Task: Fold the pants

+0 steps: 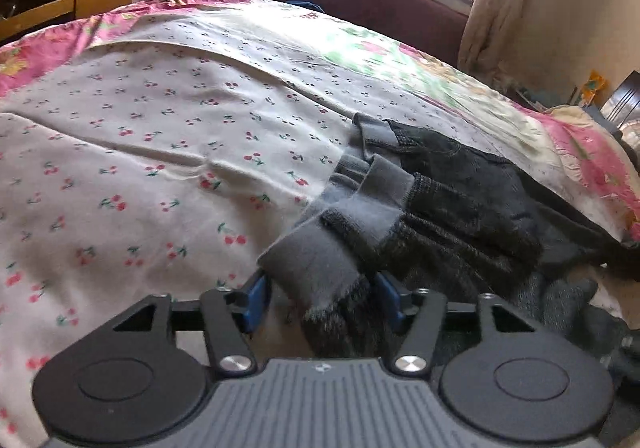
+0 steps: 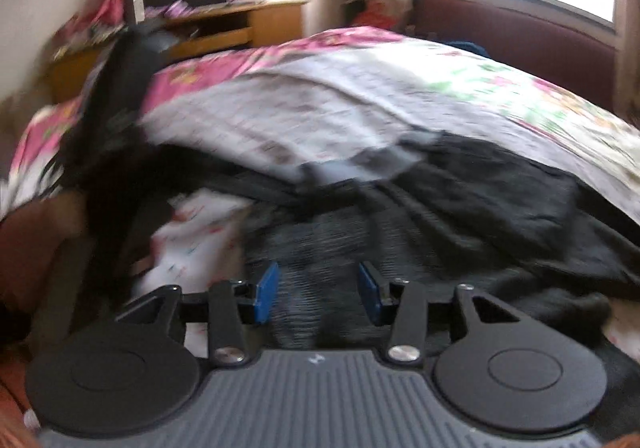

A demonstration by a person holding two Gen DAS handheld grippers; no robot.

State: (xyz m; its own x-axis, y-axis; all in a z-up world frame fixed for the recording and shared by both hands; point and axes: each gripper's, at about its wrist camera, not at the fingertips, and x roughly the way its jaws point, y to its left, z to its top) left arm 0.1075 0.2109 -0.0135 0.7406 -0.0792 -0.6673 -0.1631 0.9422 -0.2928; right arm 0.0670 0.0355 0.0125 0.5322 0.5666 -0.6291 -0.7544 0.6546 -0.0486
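Left hand-held gripper is spread around the pants cuff on the bed; right hand-held gripper, blurred, seems spread over dark cloth.

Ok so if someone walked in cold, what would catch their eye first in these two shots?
Likely the dark grey pants, bunched on the cherry-print bedsheet right of centre, grey lining showing. Next, the left gripper, its blue pads either side of a fleecy fold. The right gripper view is blurred, its jaws apart over dark fabric.
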